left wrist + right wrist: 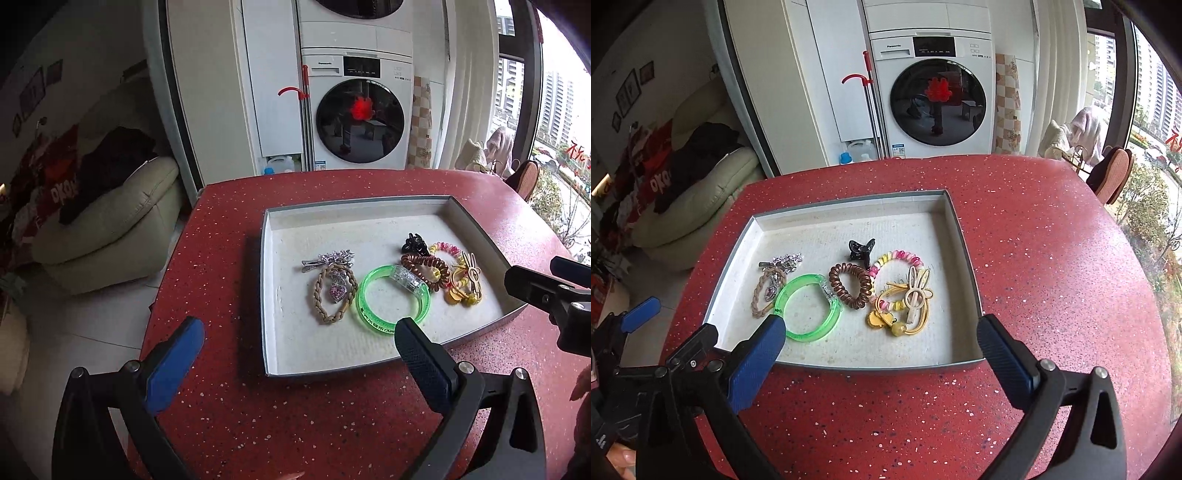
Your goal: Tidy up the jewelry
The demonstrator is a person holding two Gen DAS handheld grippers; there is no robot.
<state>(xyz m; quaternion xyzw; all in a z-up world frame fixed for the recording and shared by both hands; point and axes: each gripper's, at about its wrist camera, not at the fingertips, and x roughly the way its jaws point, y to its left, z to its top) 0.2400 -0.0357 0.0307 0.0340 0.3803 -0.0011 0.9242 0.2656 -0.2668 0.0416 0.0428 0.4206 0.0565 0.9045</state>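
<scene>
Both grippers hover over the red speckled worktop, jaws wide open, nothing between them: left gripper, right gripper. All jewelry sits in the shallow grey tray: translucent green plastic bangle, brown spiral hair tie, cream bunny hair clip.

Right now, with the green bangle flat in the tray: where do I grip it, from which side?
Grip the green bangle from above, one pad inside the ring and one outside, across its near plain arc. It lies flat, so a sideways approach finds little edge. Avoid the clear clasp section beside the brown coil tie.
</scene>
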